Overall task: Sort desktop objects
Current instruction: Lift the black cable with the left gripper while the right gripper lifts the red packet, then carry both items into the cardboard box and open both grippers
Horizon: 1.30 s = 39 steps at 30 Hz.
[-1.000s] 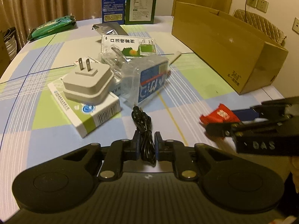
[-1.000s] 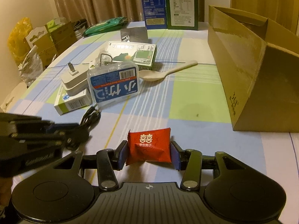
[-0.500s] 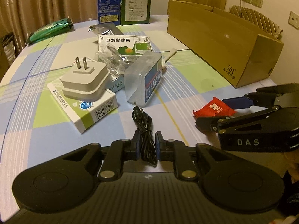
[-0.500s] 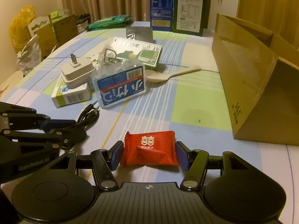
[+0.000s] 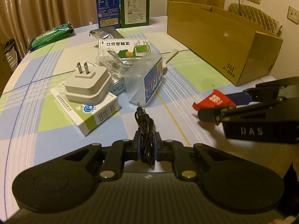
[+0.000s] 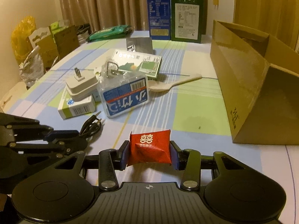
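Observation:
My left gripper (image 5: 146, 145) is shut on a coiled black audio cable (image 5: 144, 123), held above the table; it also shows in the right wrist view (image 6: 91, 125). My right gripper (image 6: 149, 154) is shut on a red candy packet (image 6: 150, 148), lifted off the table; the packet shows in the left wrist view (image 5: 213, 100). A white plug adapter (image 5: 86, 85) rests on a white-green box (image 5: 87, 108). A clear plastic box with a blue label (image 5: 145, 82), a green-white medicine box (image 5: 125, 48) and a wooden spoon (image 6: 173, 83) lie beyond.
An open cardboard box (image 5: 222, 39) stands at the right. A blue carton (image 5: 107, 3) and a green carton (image 5: 134, 4) stand at the far edge. A green pouch (image 5: 50, 35) and a silver packet (image 5: 105, 33) lie at the back.
Both grippers have risen and pulled back a little with their loads. The red packet has lifted off the table. The items on the table have not moved.

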Available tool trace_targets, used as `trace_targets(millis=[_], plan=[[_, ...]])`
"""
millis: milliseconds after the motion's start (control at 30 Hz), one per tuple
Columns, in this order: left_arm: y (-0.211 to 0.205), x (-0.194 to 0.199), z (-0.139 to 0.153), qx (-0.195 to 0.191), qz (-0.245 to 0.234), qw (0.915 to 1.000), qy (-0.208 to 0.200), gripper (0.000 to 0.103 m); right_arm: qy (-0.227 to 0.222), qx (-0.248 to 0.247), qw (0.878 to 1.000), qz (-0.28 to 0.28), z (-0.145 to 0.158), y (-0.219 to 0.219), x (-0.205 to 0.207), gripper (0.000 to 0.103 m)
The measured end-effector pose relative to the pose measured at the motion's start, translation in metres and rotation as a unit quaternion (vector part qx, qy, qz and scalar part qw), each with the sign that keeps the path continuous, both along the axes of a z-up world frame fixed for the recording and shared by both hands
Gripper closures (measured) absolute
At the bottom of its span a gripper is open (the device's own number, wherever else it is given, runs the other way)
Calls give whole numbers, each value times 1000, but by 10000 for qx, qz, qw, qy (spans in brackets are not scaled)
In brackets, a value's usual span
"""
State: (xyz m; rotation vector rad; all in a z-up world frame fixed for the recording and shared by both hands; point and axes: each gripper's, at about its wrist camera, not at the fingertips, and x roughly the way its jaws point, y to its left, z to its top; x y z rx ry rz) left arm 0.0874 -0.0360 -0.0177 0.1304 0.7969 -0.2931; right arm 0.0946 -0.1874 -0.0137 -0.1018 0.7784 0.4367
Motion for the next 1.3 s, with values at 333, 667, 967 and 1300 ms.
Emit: trace_targets(millis=[333,667,967,1300], plan=[[-7,-29,19,-108,142,9997,-173,94,-183,133,9997,-1,15,-7,-17,62],[-18,-54,48,-308,336,9981,-405,94,-494,321,9982,-116,38,-23,-43,62],[-33,-67,69,-446,329,9970,-532,94,-957,537,9927,-496,76,-52,-54,62],[-70,-35,105,-661,57,9950,-750,94,-1487,474,9822,-1042,132,-113,-19,62]])
